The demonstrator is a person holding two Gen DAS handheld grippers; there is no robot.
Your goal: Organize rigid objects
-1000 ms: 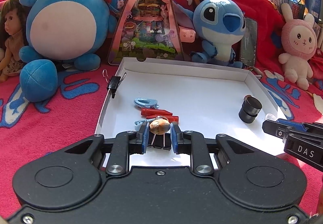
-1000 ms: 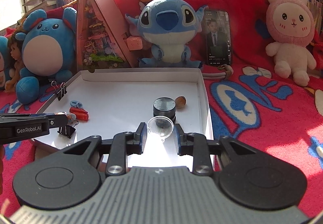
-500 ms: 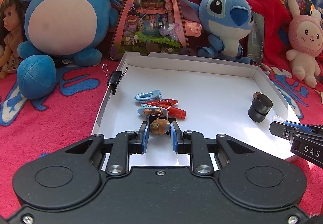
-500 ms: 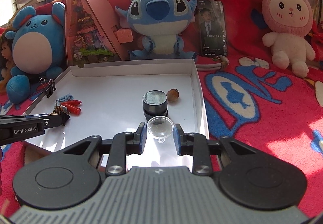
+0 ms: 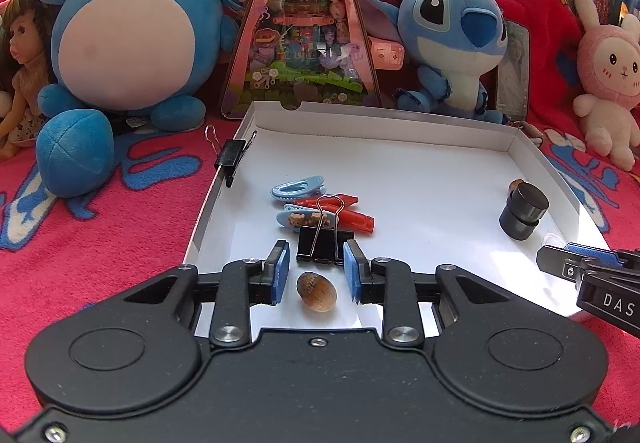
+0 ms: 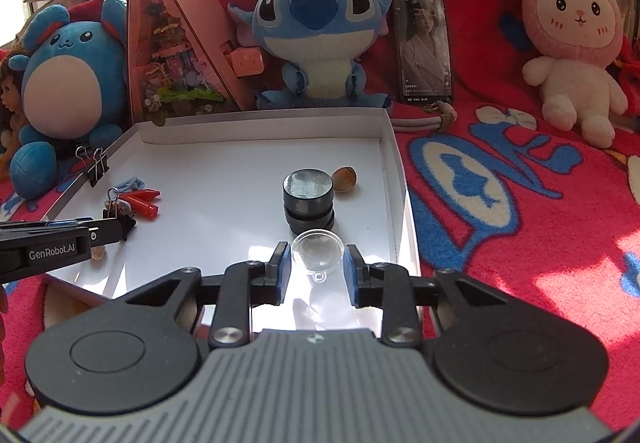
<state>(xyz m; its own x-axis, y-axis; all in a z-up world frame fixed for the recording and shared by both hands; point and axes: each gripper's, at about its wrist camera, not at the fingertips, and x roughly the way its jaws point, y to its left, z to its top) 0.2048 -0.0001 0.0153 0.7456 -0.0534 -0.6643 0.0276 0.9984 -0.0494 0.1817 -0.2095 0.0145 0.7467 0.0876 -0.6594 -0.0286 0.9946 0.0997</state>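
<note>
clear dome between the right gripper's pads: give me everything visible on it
The clear dome is a small see-through half-shell, plastic or glass by its look, with a tiny ring tab on its near edge. It sits between the blue pads of the right gripper; the left pad meets its rim, while contact at the right pad is less clear. It seems held just above the white tray, in front of the black cylinder. No cracks visible.

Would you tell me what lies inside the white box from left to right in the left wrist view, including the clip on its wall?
Black binder clip on the wall → blue hair clips → red whistles → black cylinder, all in the white box.
</note>
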